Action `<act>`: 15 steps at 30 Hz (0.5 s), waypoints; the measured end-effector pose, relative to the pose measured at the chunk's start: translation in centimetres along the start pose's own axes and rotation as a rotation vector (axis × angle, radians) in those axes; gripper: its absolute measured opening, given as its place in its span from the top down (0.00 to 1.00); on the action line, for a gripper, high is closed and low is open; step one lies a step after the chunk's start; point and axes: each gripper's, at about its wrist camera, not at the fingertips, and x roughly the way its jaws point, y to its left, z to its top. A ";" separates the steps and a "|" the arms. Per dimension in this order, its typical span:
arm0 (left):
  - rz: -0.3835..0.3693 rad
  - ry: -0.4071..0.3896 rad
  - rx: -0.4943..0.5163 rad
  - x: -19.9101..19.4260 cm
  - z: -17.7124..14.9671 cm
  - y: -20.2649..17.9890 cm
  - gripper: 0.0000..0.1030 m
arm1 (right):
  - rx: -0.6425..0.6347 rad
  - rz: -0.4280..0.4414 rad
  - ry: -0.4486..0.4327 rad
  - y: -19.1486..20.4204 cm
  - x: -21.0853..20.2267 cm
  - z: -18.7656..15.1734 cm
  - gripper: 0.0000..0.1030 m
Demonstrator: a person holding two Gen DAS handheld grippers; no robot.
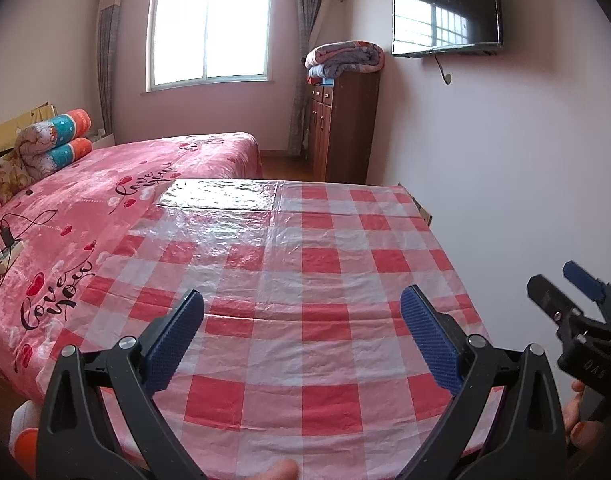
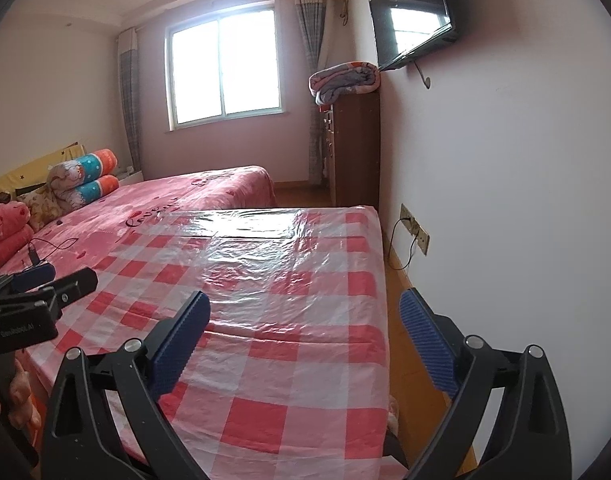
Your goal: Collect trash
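No trash shows in either view. My left gripper is open and empty, held above the near part of a table with a red-and-white checked plastic cloth. My right gripper is open and empty above the table's near right corner. The right gripper also shows at the right edge of the left wrist view. The left gripper shows at the left edge of the right wrist view.
A bed with a pink cover adjoins the table's left side, with rolled bedding and a power strip with cables. A wooden cabinet with a folded blanket stands behind. A TV hangs on the right wall. A wall socket is beside the table.
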 end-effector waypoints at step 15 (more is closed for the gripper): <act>0.049 -0.010 0.014 0.3 0.0 -0.3 0.04 | -0.008 -0.010 -0.034 0.0 -0.9 0.9 0.07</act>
